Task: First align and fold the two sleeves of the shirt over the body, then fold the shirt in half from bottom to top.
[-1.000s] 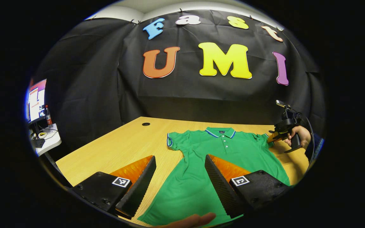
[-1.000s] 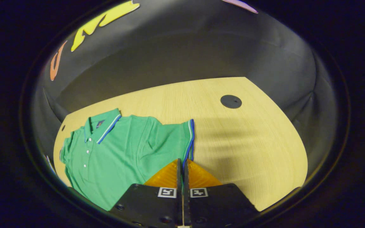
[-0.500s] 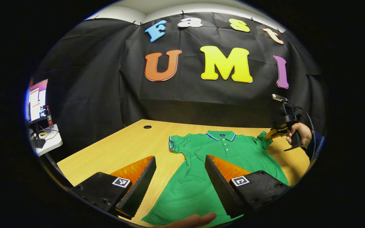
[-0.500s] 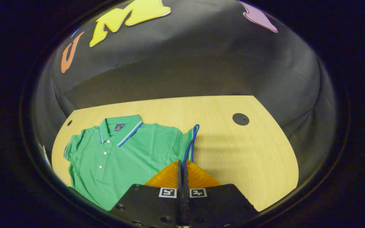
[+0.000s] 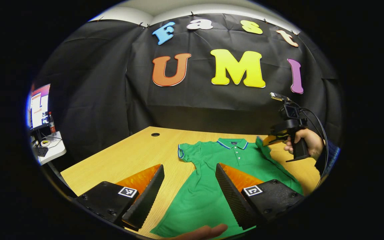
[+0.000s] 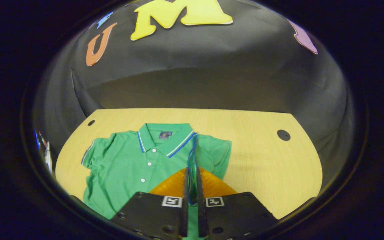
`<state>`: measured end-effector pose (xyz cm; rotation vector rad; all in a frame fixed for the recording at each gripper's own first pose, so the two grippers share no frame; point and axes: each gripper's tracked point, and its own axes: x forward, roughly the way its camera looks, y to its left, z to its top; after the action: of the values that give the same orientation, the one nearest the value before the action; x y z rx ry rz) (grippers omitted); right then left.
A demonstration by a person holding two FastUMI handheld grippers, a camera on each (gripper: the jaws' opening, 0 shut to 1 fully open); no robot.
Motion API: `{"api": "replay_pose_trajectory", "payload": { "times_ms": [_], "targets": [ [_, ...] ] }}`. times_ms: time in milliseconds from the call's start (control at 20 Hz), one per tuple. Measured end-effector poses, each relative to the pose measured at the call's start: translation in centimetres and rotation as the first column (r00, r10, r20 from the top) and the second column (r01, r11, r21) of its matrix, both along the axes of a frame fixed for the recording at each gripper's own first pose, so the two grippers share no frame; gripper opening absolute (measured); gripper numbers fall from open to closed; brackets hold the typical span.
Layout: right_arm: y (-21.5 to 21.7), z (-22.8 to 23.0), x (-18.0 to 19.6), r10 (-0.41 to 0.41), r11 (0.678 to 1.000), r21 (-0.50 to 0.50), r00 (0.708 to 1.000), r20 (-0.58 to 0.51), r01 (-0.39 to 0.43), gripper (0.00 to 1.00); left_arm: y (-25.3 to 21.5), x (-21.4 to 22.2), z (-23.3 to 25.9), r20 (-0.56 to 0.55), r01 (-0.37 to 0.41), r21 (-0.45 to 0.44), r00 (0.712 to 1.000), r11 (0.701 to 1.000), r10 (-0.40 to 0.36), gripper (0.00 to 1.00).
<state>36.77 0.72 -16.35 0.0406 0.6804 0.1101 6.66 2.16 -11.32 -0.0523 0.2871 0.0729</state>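
Note:
A green polo shirt [image 5: 212,180] with a blue-trimmed collar lies face up on the wooden table [image 5: 128,153], collar toward the wall. My left gripper [image 5: 188,166] hovers open above the shirt's lower body, nothing between its fingers. Farther off, a hand [image 5: 307,141] holds my right gripper [image 5: 272,138], which has one sleeve [image 5: 262,145] pinched and raised beside the collar. In the right gripper view the gripper [image 6: 192,168] is shut on that sleeve's blue-edged cuff [image 6: 193,150], held over the shirt [image 6: 128,163] near the collar. The other sleeve [image 5: 183,151] lies flat.
Round cable holes [image 5: 155,134] [image 6: 283,135] sit near the table's far corners. Bare table [image 6: 262,156] stretches beside the shirt. A monitor and small desk [image 5: 40,110] stand off to one side. A fingertip [image 5: 198,231] shows at the shirt's hem.
My right gripper has lifted the sleeve off the table and carried it inward toward the collar. The left gripper has stayed open in the same place.

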Motion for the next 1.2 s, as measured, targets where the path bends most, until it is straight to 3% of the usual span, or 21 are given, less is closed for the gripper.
{"api": "replay_pose_trajectory", "payload": {
  "times_ms": [50, 200, 250, 400, 450, 650, 950, 1100, 1200],
  "targets": [
    [0.1, 0.4, -0.3, -0.002, 1.0, 0.003, 1.0, 0.01, 0.002, 0.22, -0.1, 0.1, -0.2, -0.005, 0.003, 0.001, 1.0, 1.0, -0.003, 0.99],
    [0.0, 2.0, -2.4, 0.031, 1.0, -0.003, 0.995, 0.099, -0.031, 0.84, -0.1, 0.7, -0.8, -0.008, 0.003, 0.011, 1.0, 1.0, -0.003, 0.99],
    [-0.3, 3.0, -3.3, 0.037, 0.999, -0.016, 0.988, 0.148, -0.035, 0.88, 0.2, 1.1, -1.0, -0.011, -0.007, 0.009, 1.0, 1.0, 0.008, 0.99],
    [-0.9, 6.4, -6.8, 0.041, 0.999, -0.031, 0.951, 0.308, -0.034, 0.96, 0.3, 2.3, -2.2, -0.03, -0.008, -0.002, 1.0, 1.0, 0.008, 0.99],
    [-1.0, 7.5, -8.2, 0.051, 0.998, -0.042, 0.936, 0.349, -0.039, 0.94, 0.6, 2.7, -2.5, -0.041, -0.016, 0.008, 0.999, 1.0, 0.017, 0.99],
    [-0.8, 11.0, -14.1, 0.042, 0.999, -0.05, 0.851, 0.523, -0.018, 0.96, 3.0, 5.6, -1.6, -0.03, -0.083, 0.031, 0.996, 0.996, 0.084, 0.99],
    [-1.8, 12.3, -18.8, 0.007, 1.0, -0.027, 0.731, 0.683, 0.016, 0.97, 4.2, 13.7, 0.8, -0.108, -0.091, -0.073, 0.991, 0.993, 0.083, 0.99],
    [-2.3, 12.5, -20.1, 0.001, 1.0, -0.016, 0.689, 0.724, 0.015, 0.97, 5.5, 18.1, -0.6, -0.177, -0.068, -0.046, 0.982, 0.997, 0.059, 0.99],
    [-2.2, 11.9, -20.7, -0.006, 0.999, 0.041, 0.701, 0.713, -0.033, 0.95, 5.7, 20.9, -3.3, -0.257, -0.029, -0.043, 0.966, 0.999, 0.017, 0.97]
  ]
}}
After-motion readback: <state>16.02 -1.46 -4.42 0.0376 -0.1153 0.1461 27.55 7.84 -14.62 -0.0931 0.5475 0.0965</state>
